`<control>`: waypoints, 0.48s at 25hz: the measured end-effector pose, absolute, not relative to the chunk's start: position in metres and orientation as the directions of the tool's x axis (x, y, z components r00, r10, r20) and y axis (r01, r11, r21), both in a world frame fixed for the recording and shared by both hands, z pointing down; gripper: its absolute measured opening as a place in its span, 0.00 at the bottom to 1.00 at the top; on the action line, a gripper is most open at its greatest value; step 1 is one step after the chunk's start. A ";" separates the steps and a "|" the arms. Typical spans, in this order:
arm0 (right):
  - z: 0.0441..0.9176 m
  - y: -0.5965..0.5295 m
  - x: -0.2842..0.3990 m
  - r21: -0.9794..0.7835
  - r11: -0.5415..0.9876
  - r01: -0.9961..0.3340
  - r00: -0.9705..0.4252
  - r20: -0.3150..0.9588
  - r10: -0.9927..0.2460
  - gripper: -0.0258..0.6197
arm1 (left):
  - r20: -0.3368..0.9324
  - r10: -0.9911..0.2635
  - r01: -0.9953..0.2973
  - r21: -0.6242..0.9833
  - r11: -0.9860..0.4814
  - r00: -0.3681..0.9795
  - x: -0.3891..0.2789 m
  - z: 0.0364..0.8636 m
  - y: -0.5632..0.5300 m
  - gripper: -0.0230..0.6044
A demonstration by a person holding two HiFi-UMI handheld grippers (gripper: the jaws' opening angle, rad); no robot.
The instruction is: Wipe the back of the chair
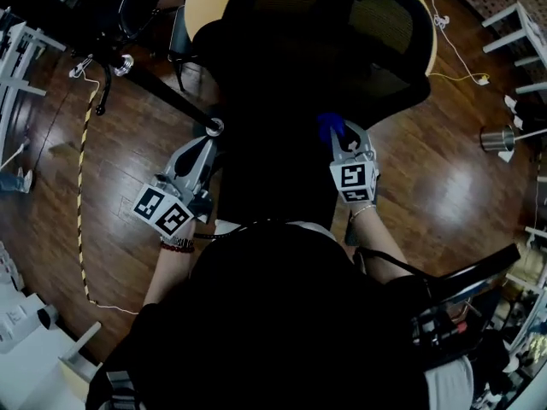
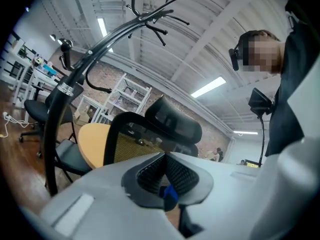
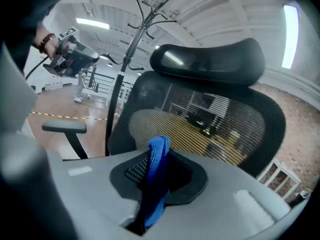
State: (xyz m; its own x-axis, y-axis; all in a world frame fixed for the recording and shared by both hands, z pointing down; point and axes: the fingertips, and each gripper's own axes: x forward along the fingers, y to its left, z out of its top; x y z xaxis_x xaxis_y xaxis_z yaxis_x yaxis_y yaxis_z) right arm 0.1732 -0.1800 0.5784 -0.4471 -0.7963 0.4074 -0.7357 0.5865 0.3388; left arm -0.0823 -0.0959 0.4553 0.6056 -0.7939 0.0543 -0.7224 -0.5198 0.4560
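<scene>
Right gripper view shows the right gripper (image 3: 158, 178) with its jaws pressed together on a blue cloth (image 3: 159, 151), which stands upright between them. The chair back (image 3: 220, 129) — black mesh under a headrest (image 3: 210, 59) — lies just ahead, at about 1 o'clock from the cloth, near but not touching as far as I can see. The left gripper (image 2: 165, 176) has its jaws together too; a small blue bit low between them is too small to name. In the head view it hangs at 9 o'clock of the right one, so I judge that the right one — nearer, and with the cloth — should go forward to the mesh
</scene>
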 end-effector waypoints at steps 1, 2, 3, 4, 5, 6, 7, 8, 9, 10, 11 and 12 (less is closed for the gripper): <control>0.582 -0.179 0.200 0.341 0.562 -0.753 -0.413 0.420 -0.808 0.11 | 0.054 -0.783 -0.713 0.454 -0.534 0.620 -0.067 0.455 -0.097 0.05; 0.585 -0.178 0.224 0.342 0.541 -0.768 -0.382 0.433 -0.816 0.11 | 0.052 -0.772 -0.704 0.452 -0.547 0.633 -0.051 0.453 -0.099 0.05; 0.589 -0.178 0.246 0.342 0.526 -0.779 -0.358 0.445 -0.821 0.11 | 0.048 -0.765 -0.697 0.451 -0.557 0.643 -0.037 0.451 -0.100 0.05; 0.592 -0.179 0.264 0.340 0.514 -0.788 -0.340 0.456 -0.823 0.11 | 0.043 -0.760 -0.692 0.449 -0.565 0.649 -0.025 0.449 -0.100 0.05; 0.596 -0.181 0.279 0.336 0.504 -0.796 -0.327 0.463 -0.824 0.11 | 0.040 -0.757 -0.690 0.446 -0.571 0.652 -0.014 0.447 -0.100 0.05; 0.598 -0.183 0.292 0.332 0.493 -0.804 -0.314 0.467 -0.827 0.11 | 0.040 -0.756 -0.690 0.441 -0.574 0.654 -0.006 0.446 -0.099 0.05; 0.600 -0.186 0.304 0.332 0.478 -0.813 -0.298 0.467 -0.832 0.11 | 0.042 -0.756 -0.693 0.435 -0.575 0.653 0.001 0.445 -0.098 0.05; 0.600 -0.189 0.315 0.334 0.459 -0.823 -0.281 0.463 -0.840 0.11 | 0.044 -0.759 -0.698 0.430 -0.573 0.650 0.005 0.444 -0.097 0.05; 0.598 -0.194 0.325 0.338 0.440 -0.832 -0.265 0.454 -0.851 0.11 | 0.046 -0.764 -0.704 0.427 -0.567 0.644 0.007 0.444 -0.096 0.05; 0.596 -0.200 0.332 0.345 0.424 -0.837 -0.253 0.443 -0.860 0.11 | 0.048 -0.773 -0.713 0.425 -0.557 0.633 0.008 0.445 -0.096 0.05; 0.594 -0.207 0.337 0.353 0.415 -0.839 -0.246 0.434 -0.867 0.11 | 0.051 -0.785 -0.725 0.425 -0.542 0.617 0.006 0.445 -0.095 0.05; 0.593 -0.213 0.340 0.361 0.413 -0.836 -0.244 0.429 -0.870 0.11 | 0.054 -0.799 -0.738 0.426 -0.524 0.598 0.004 0.446 -0.094 0.05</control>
State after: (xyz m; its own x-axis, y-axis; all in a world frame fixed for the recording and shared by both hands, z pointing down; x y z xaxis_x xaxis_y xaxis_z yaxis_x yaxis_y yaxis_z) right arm 0.3398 -0.2130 0.5931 -0.2444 -0.8698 0.4286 -0.8362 0.4128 0.3611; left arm 0.0038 -0.0939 0.4461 0.5984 -0.7994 0.0543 -0.7381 -0.5235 0.4257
